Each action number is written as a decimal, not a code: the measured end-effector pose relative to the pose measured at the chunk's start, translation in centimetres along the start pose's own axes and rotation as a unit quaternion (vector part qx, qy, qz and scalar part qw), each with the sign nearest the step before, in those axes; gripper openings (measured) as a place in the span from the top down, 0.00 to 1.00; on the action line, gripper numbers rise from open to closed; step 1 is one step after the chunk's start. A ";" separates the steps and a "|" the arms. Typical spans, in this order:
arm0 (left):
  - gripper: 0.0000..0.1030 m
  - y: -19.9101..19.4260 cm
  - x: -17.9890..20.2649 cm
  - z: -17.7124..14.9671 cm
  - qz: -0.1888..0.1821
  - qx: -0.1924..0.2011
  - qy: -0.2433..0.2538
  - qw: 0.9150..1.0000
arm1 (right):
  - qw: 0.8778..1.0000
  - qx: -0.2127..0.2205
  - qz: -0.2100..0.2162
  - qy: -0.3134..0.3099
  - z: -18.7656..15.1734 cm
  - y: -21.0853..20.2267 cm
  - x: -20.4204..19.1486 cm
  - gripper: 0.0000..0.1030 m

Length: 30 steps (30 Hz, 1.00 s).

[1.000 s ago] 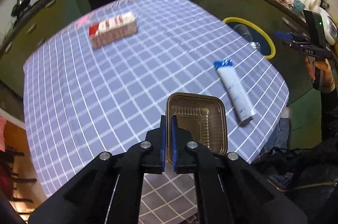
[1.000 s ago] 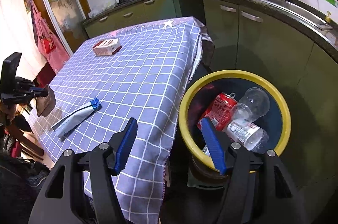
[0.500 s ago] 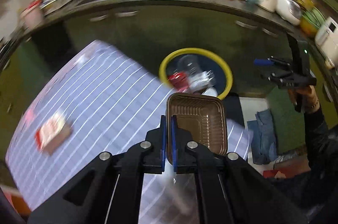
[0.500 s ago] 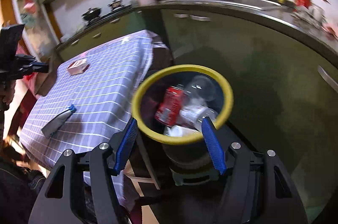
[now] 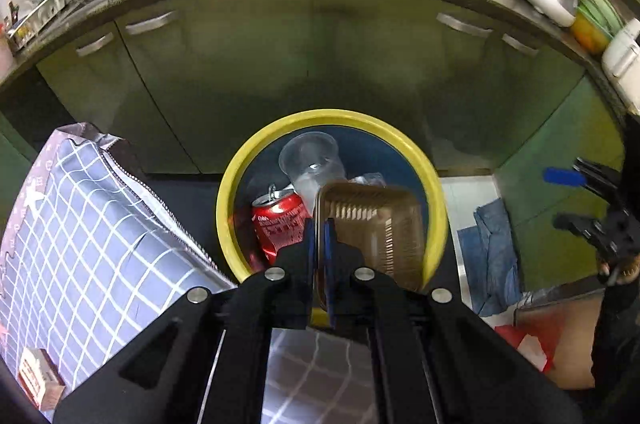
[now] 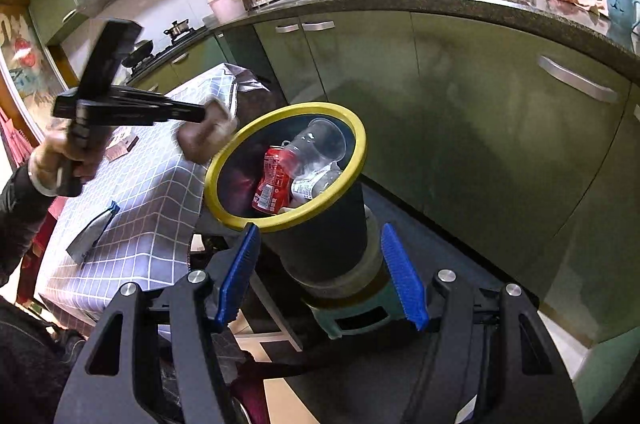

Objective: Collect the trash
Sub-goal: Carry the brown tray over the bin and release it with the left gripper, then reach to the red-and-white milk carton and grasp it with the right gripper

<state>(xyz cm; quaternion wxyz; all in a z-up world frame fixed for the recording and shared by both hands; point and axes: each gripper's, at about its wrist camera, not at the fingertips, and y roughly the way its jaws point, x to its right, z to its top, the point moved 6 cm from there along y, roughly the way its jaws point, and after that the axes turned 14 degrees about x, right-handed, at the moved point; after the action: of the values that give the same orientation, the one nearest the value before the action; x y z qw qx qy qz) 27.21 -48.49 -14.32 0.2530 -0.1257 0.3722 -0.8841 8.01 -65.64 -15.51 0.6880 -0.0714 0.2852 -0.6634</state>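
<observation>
My left gripper (image 5: 319, 224) holds the rim of a brown plastic tray (image 5: 372, 224) between its blue pads, and its jaws are opening. The tray, blurred, hangs over the yellow-rimmed trash bin (image 5: 332, 114), which holds a red can (image 5: 280, 220), a clear cup (image 5: 310, 160) and a plastic bottle. In the right wrist view the tray (image 6: 204, 140) is at the bin's left rim (image 6: 352, 128). My right gripper (image 6: 320, 268) stands open and empty, low in front of the bin. A white tube wrapper (image 6: 92, 232) and a red-and-white box (image 6: 122, 142) lie on the checked tablecloth (image 6: 160, 184).
Green kitchen cabinets (image 5: 300, 64) run close behind the bin under a cluttered counter with a sink. The table's corner (image 5: 100, 144) is just left of the bin. A blue cloth (image 5: 492, 252) lies on the floor to its right. A person's hand (image 6: 60, 160) grips the left tool.
My left gripper has swung the tray off the table to above the bin. The right gripper has moved from the table edge to face the bin, still open.
</observation>
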 end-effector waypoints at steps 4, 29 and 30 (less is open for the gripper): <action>0.56 -0.6 -0.7 0.0 0.001 0.013 -0.020 1.000 | 1.000 -0.006 0.006 -0.005 -0.1 0.5 -0.6 0.35; 0.35 -24.1 -20.2 -16.0 0.196 0.071 -0.092 0.974 | 0.964 -0.079 0.196 -0.165 -0.6 9.0 -23.1 0.35; 0.35 -23.9 -21.3 -15.9 0.199 0.067 -0.085 0.974 | 0.964 -0.081 0.194 -0.165 -0.7 9.1 -23.3 0.35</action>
<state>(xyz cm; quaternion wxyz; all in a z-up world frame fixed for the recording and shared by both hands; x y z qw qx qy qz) 30.11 -13.31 -8.83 0.4624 -0.1064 0.3072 -0.8249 16.63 -42.25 -13.48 0.8331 -0.1784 0.2288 -0.4710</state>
